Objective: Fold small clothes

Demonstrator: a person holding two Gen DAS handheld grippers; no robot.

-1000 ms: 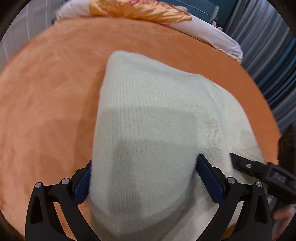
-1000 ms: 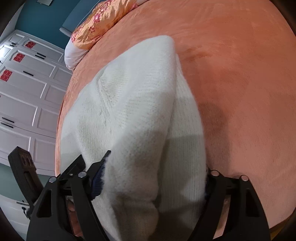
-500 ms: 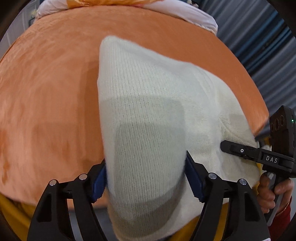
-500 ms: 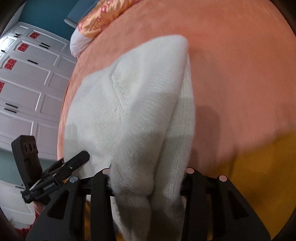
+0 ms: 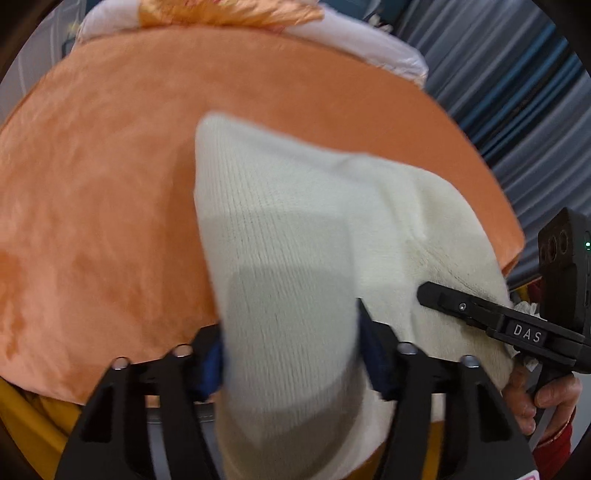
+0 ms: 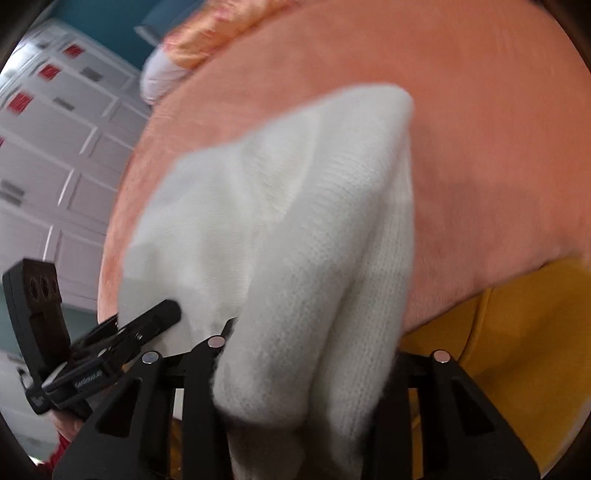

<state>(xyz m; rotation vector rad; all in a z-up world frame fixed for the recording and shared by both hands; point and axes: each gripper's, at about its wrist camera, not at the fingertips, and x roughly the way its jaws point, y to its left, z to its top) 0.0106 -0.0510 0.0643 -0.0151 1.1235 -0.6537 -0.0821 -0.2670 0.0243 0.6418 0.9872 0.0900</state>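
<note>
Left wrist view: the left gripper (image 5: 291, 354) has just been closing, its jaws now pinched on a bunched near edge of the cream ribbed knit garment (image 5: 295, 229); the right gripper (image 6: 306, 373) has been closing too and clamps the other near corner; the garment runs lengthwise away from both claws across the orange plush bedspread (image 5: 92, 192), far end resting on it, near end lifted over the bed's edge; both hands sit equally near, side by side; ahead lies open bedspread up to the orange satin pillow (image 5: 229, 14), so I'd judge a forward fold has room.
</note>
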